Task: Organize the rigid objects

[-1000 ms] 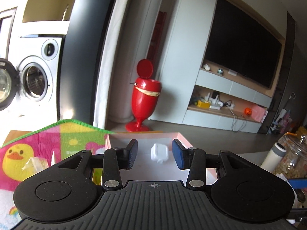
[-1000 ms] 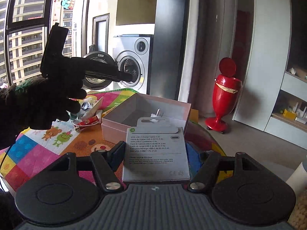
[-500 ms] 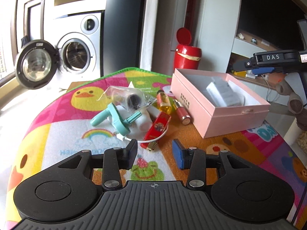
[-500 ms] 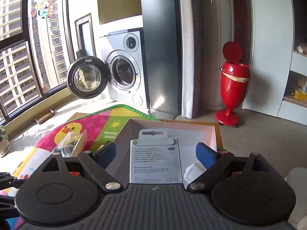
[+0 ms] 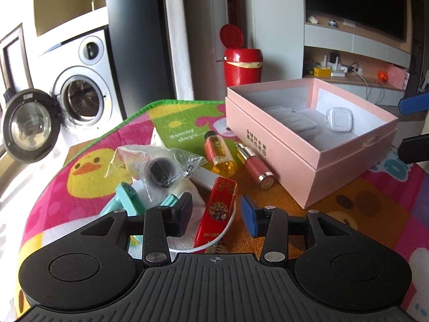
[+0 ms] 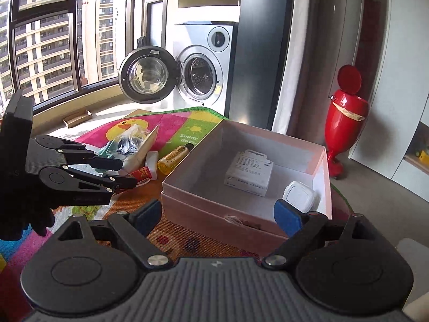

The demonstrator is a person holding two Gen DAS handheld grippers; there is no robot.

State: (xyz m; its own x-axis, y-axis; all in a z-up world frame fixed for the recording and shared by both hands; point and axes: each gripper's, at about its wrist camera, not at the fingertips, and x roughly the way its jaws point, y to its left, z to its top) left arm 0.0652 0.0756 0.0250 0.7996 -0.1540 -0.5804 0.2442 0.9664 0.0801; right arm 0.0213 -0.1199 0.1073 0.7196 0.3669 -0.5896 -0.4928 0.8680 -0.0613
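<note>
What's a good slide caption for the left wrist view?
Open left gripper poised over a red lighter on the mat, pink box beside it.

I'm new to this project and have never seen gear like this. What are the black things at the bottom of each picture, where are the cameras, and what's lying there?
No robot here: a person holds a hand-held gripper in each hand, with a camera on each looking forward along its two fingers. The black shapes at the bottom are the grippers themselves.

In the left view, the left gripper is open and holds nothing; a red lighter lies between its fingers on the mat, near two small bottles.

In the right view, the right gripper is open and holds nothing, in front of the pink box, which holds a white pack and a white case.
</note>
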